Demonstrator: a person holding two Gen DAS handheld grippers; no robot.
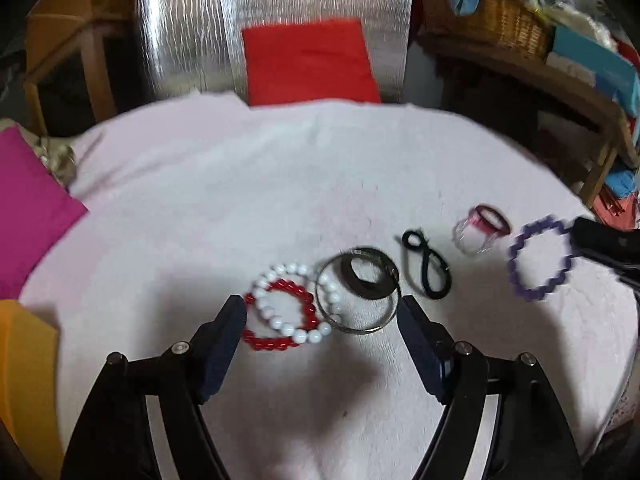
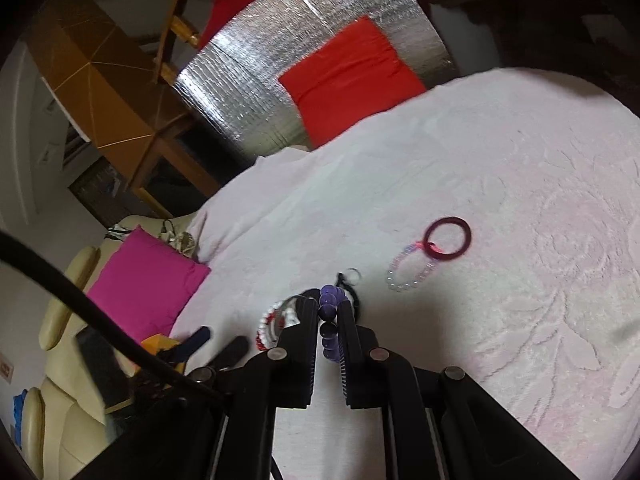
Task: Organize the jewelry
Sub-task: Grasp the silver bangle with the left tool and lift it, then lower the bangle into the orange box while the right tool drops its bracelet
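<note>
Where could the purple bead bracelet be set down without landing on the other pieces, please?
The white cloth is bare between the red cushion and the jewelry row, and toward the pink cushion. It is crowded from the red bracelet across to the purple bead bracelet in the right hand-held gripper.

The left wrist view looks forward and down over its spread jaws, near the white cloth. The right view tilts, jaws close together. Both share the red cushion ahead.

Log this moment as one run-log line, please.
right gripper: shut on purple bead bracelet | left gripper: open, above red bead bracelet and white bead bracelet | surface: white cloth
</note>
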